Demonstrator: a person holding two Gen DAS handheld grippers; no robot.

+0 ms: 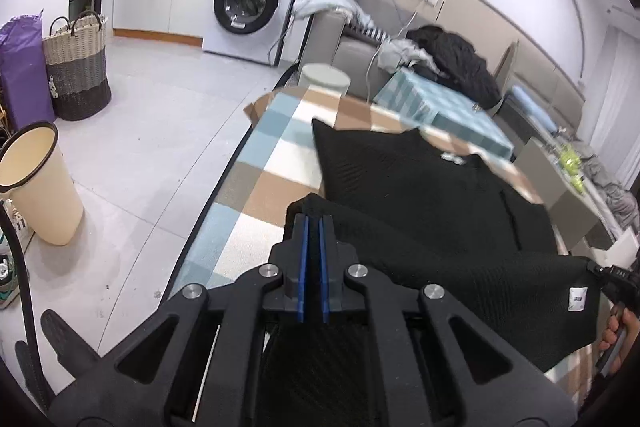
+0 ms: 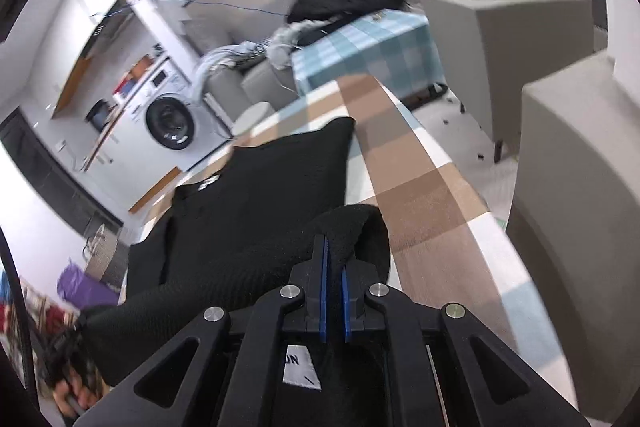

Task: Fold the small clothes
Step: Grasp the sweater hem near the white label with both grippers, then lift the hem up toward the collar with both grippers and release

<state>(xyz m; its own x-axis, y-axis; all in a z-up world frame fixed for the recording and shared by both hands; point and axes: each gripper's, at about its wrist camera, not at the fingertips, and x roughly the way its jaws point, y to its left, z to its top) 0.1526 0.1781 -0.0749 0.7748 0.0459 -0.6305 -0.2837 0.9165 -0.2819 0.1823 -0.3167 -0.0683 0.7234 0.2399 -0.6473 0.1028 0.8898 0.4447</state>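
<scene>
Garment: a black knitted top (image 1: 420, 187) lies spread on the checked surface (image 1: 256, 187), its far part flat and reaching toward the far edge, its near hem lifted off the cloth.
Left hand-held gripper (image 1: 314, 223): pads closed tight on a bunched corner of the near hem, toward the surface's left edge.
Right hand-held gripper (image 2: 335, 259): blue pads stand slightly apart with a fold of the hem's other corner pinched between them; the grip looks looser than the left one.
Label: a white tag (image 1: 577, 299) hangs at the right end of the raised hem.
Handling: likely soft, light and limp; the knit sags between the two holds and would slump if let go, but is not fragile or slippery.
Where to hold: the two hem corners, as now, so the edge stays taut and can be laid square over the far part.
</scene>
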